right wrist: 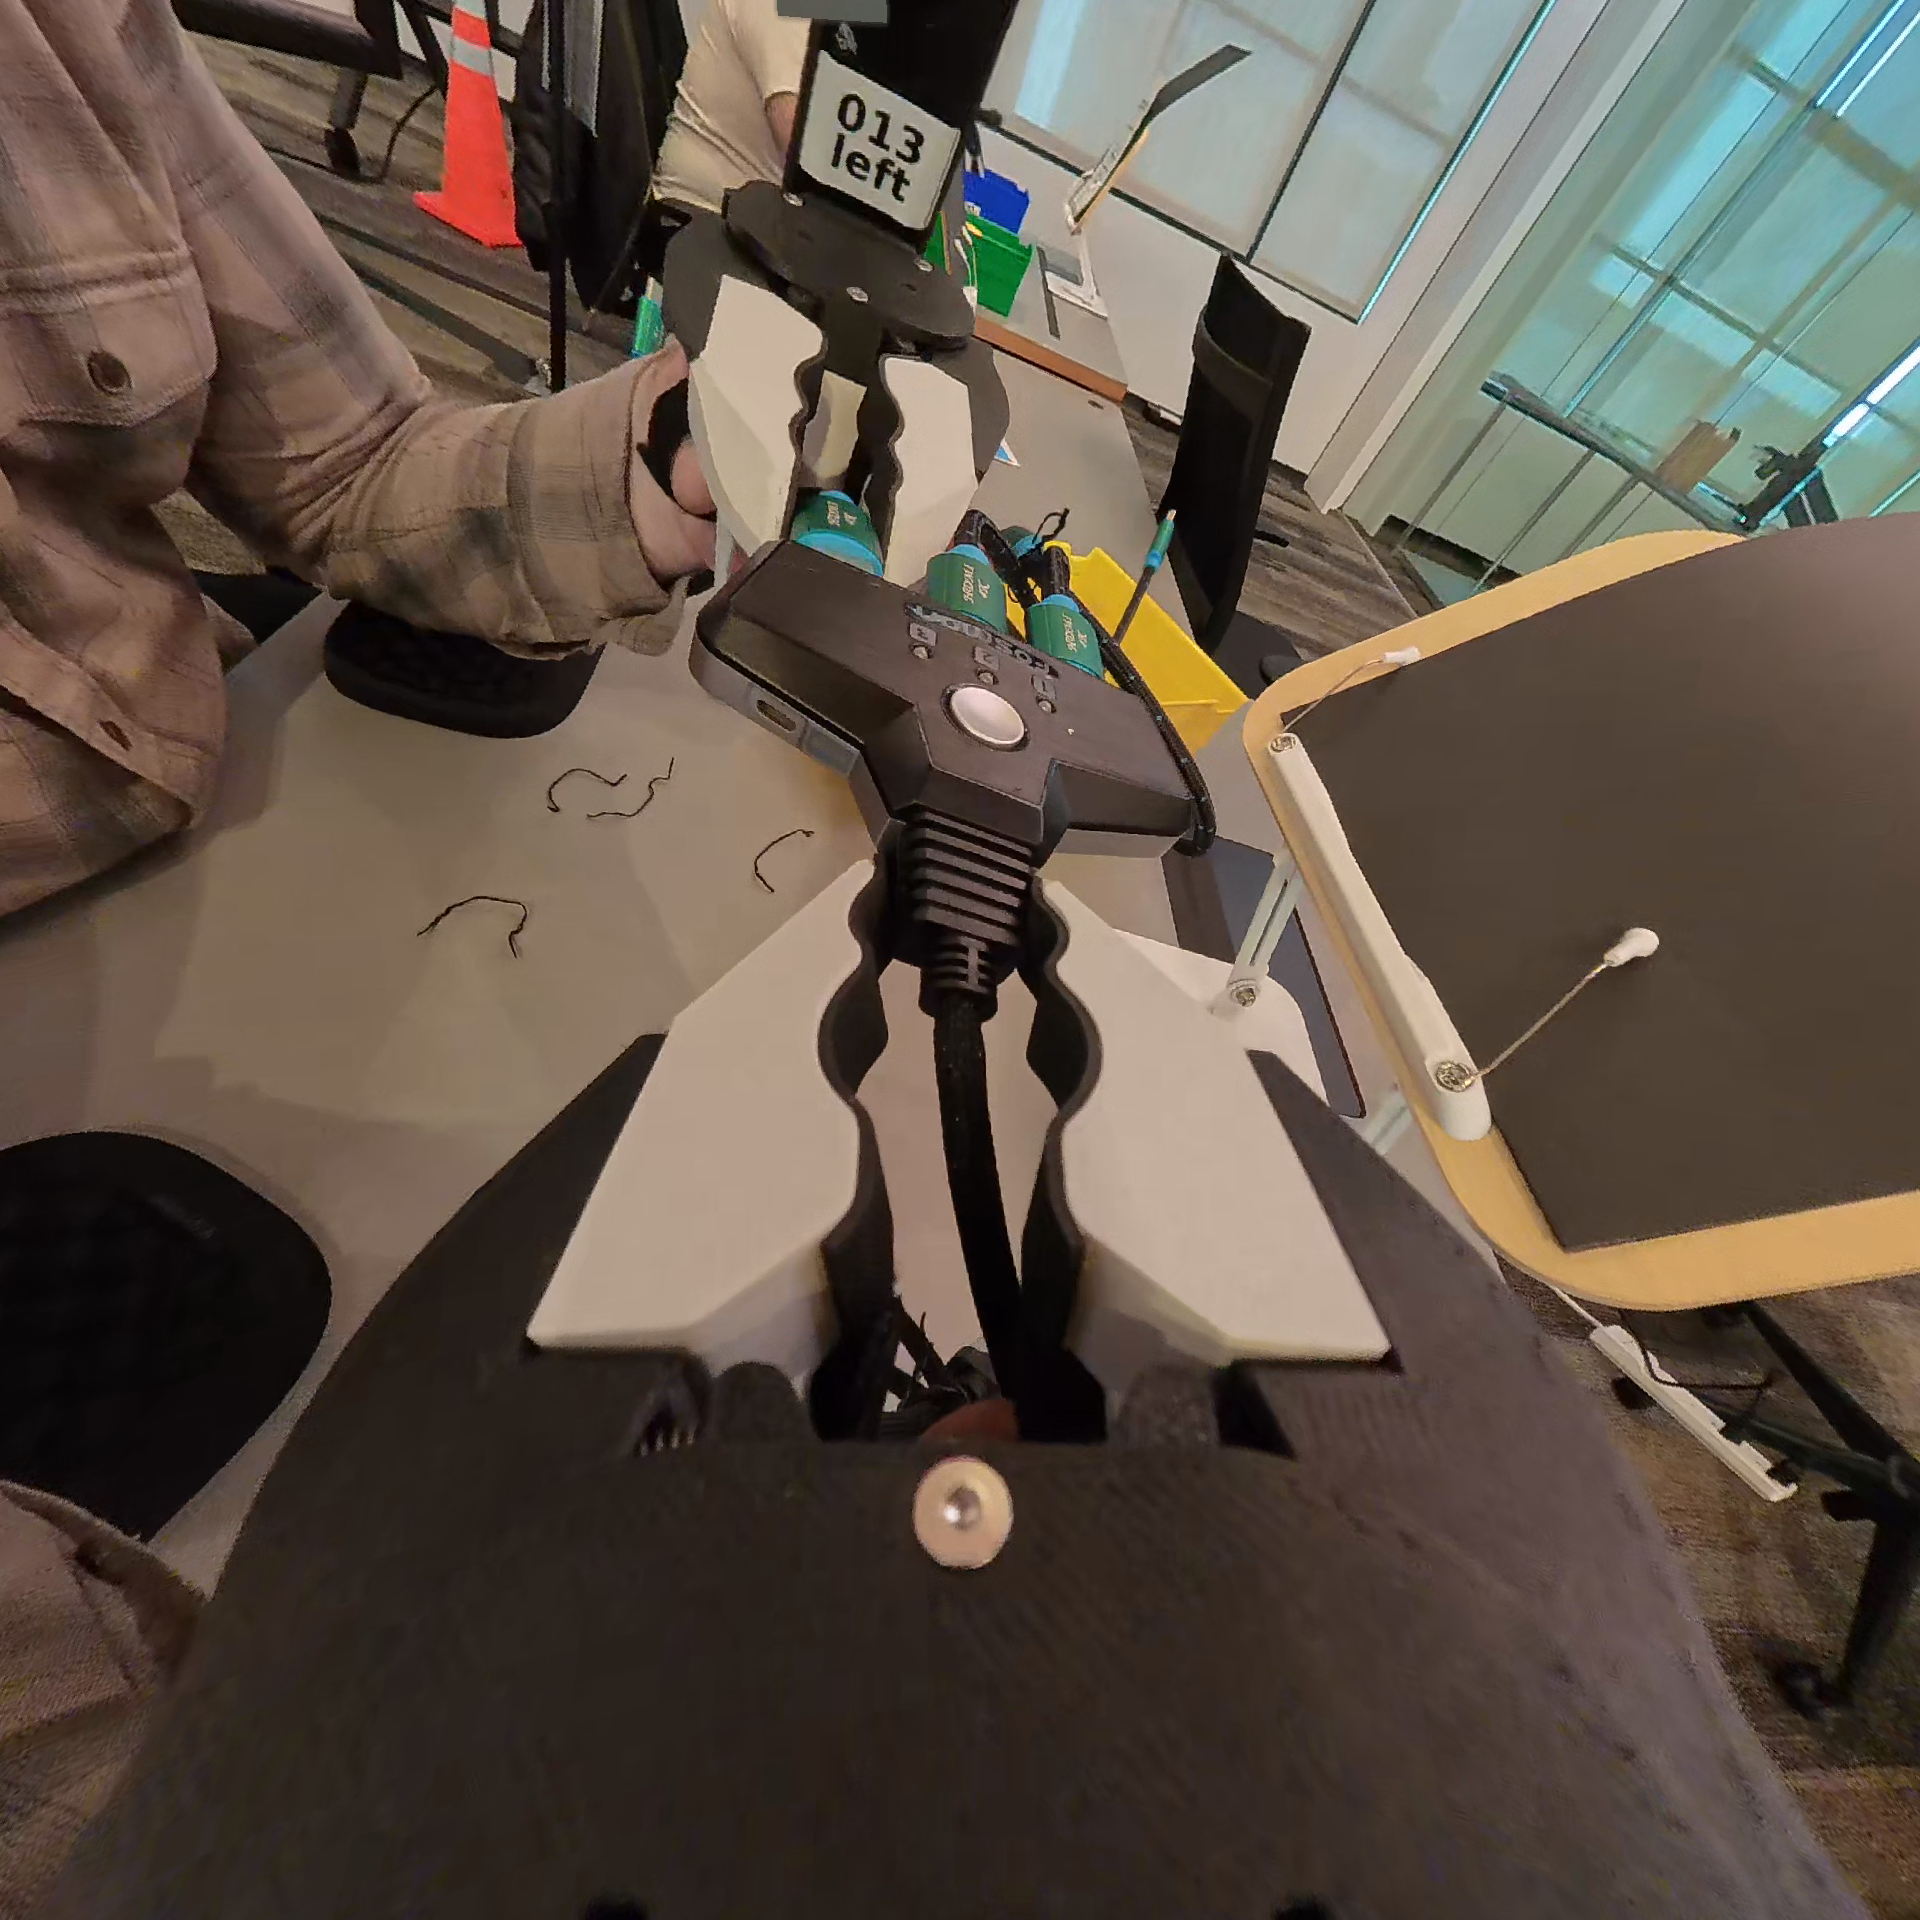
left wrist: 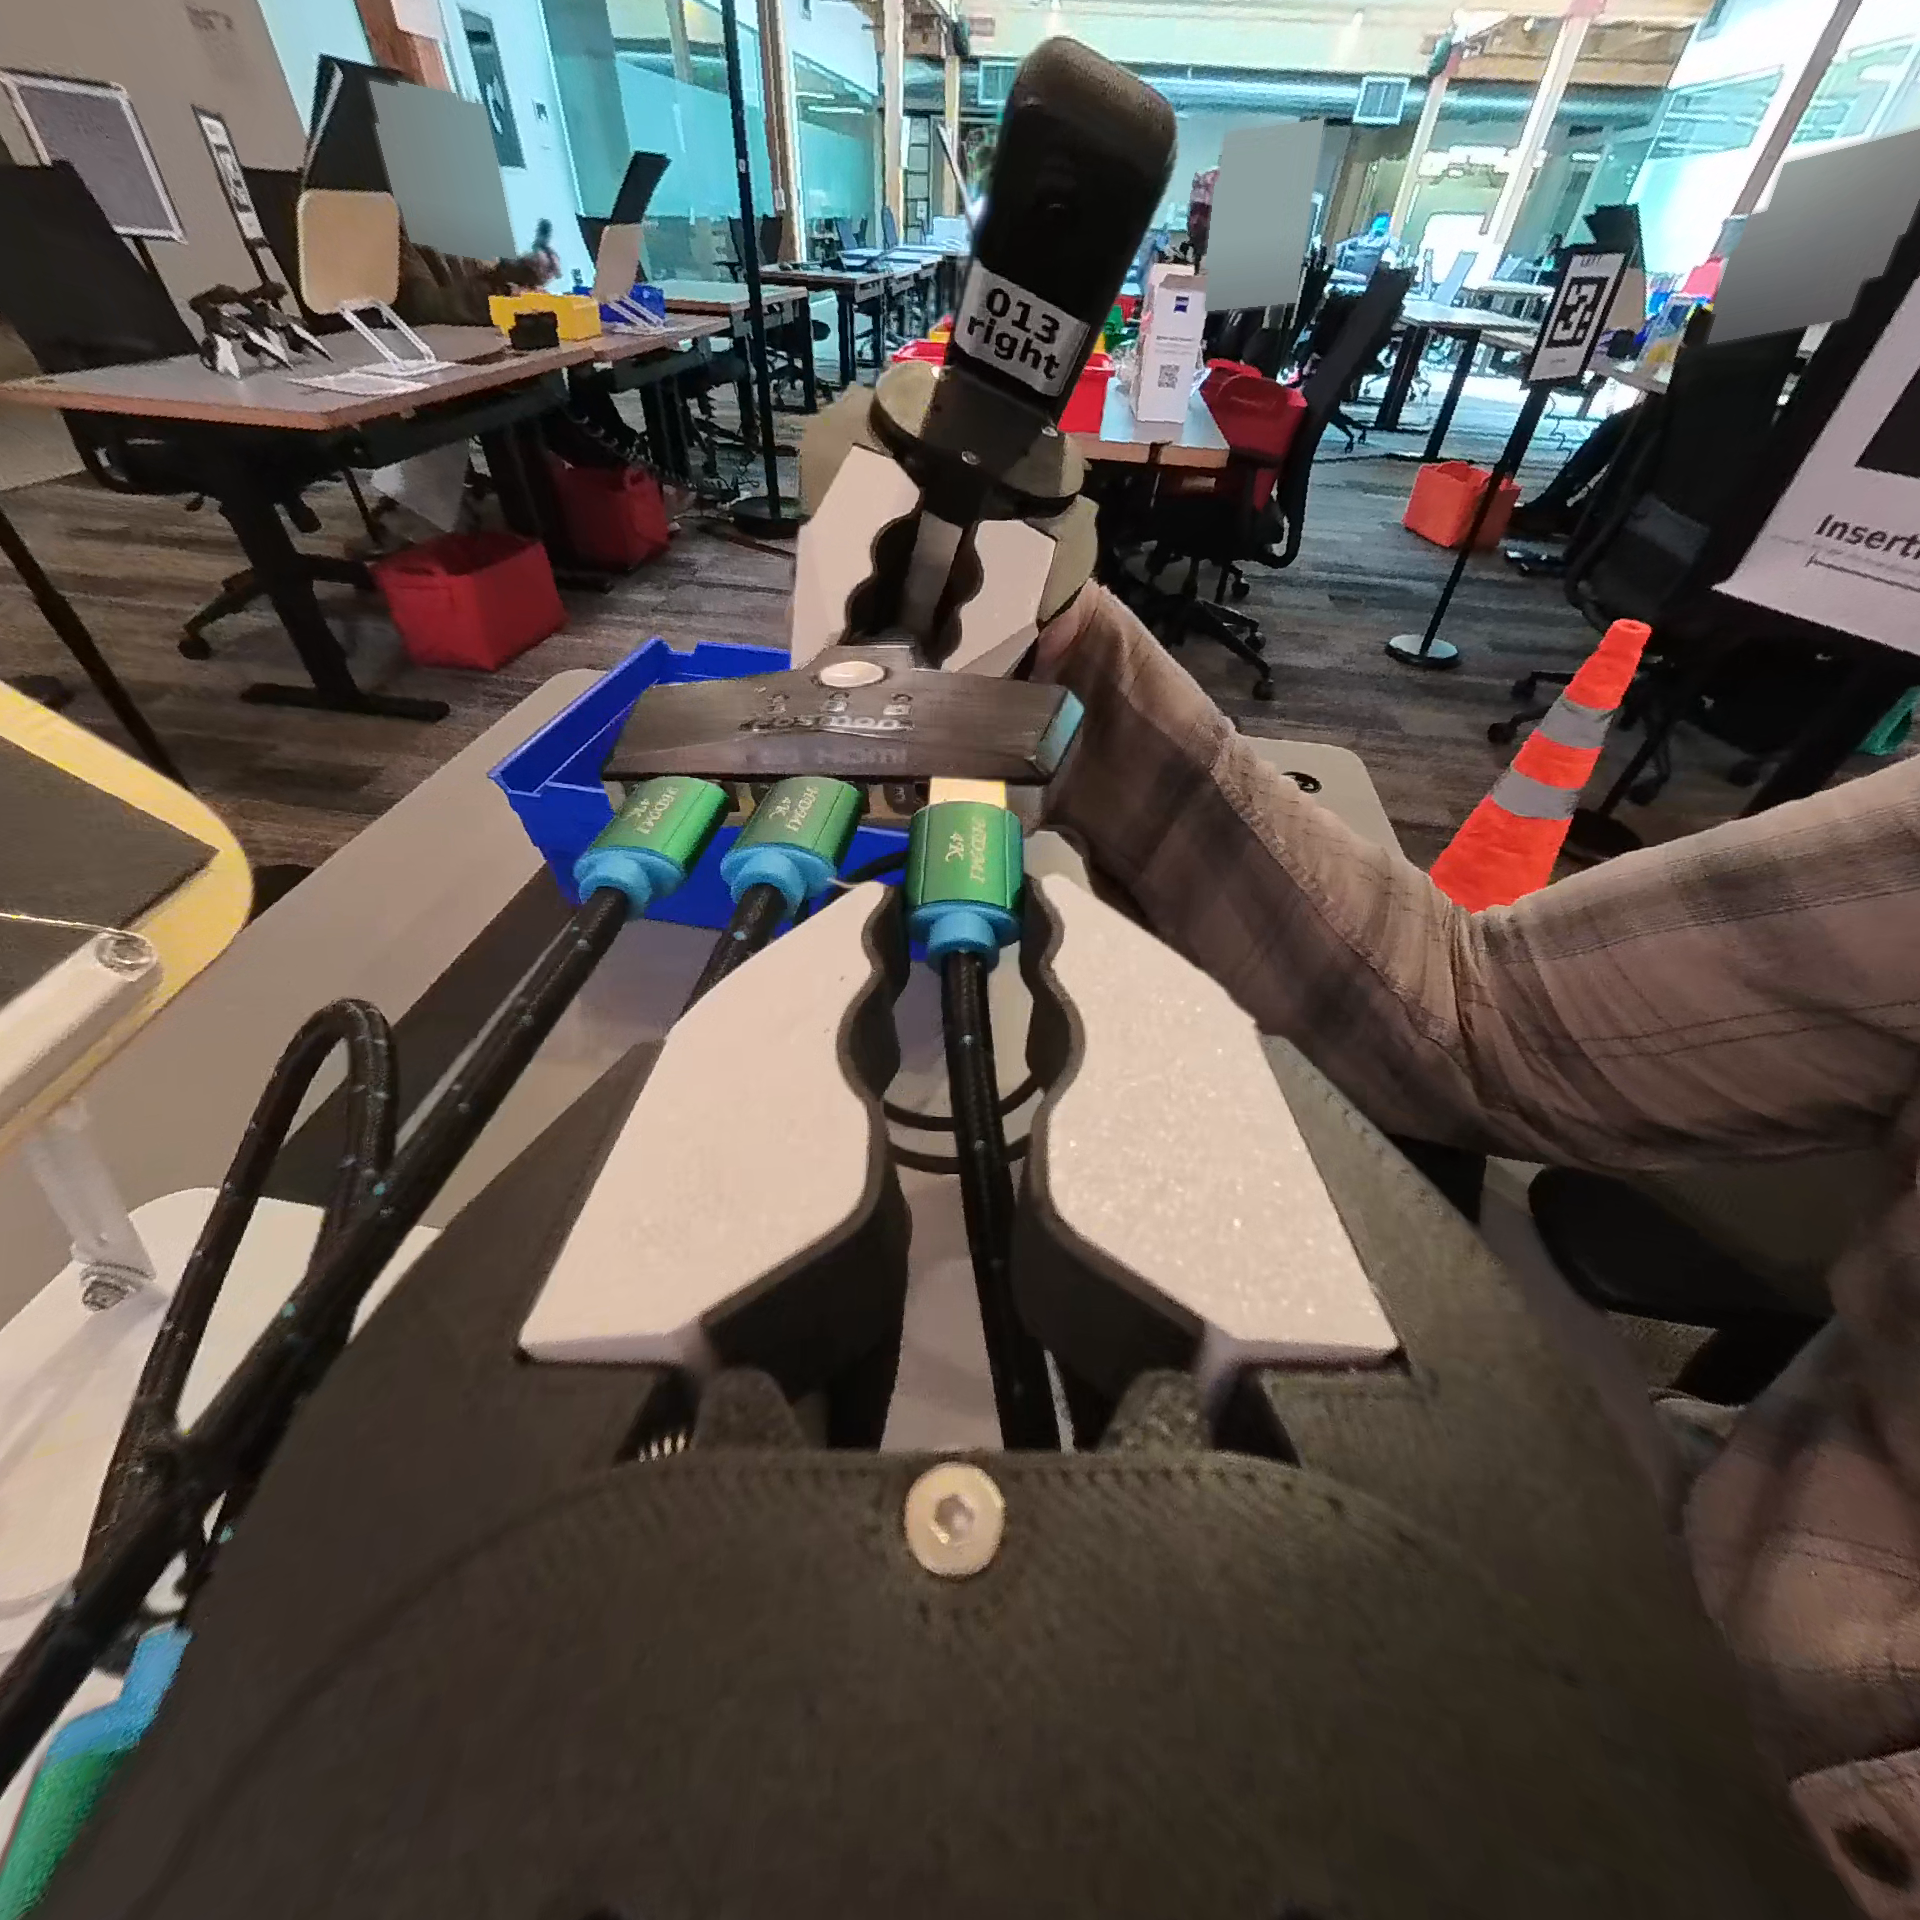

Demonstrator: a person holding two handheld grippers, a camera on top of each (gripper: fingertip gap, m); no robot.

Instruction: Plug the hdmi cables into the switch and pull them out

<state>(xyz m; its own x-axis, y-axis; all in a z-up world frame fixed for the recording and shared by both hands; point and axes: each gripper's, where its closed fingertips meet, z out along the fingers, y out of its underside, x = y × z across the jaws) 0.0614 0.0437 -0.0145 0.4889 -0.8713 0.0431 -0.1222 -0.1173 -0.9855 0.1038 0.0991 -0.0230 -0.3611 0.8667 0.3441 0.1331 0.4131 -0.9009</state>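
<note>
A: Why lifted clear of the table [right wrist: 343, 831] and pinched from both ends?

B: Probably to brace it. Right gripper [right wrist: 961, 914] clamped on the ribbed collar [right wrist: 961, 883] of the switch [right wrist: 935, 707], jaws narrowed to the collar's width, so the body likely cannot slide back under a push or pull.

A: And directly opposite?

B: Left gripper [left wrist: 961, 914] closed around the blue boot of the third plug [left wrist: 961, 847], just ahead of its fingertips, cable [left wrist: 987, 1143] running back between the fingers. Held in line with the port, presumably for a straight stroke.

A: Seated?

B: Not fully. Gold metal tip showing at the port. Halfway in or halfway out, cannot tell which.

A: The other two?

B: Left of that gripper's tips, two green plugs [left wrist: 655, 826] pushed home side by side, untouched, cables trailing back past the gripper. Blue bin [left wrist: 540, 779] just beyond, under the switch.
</note>
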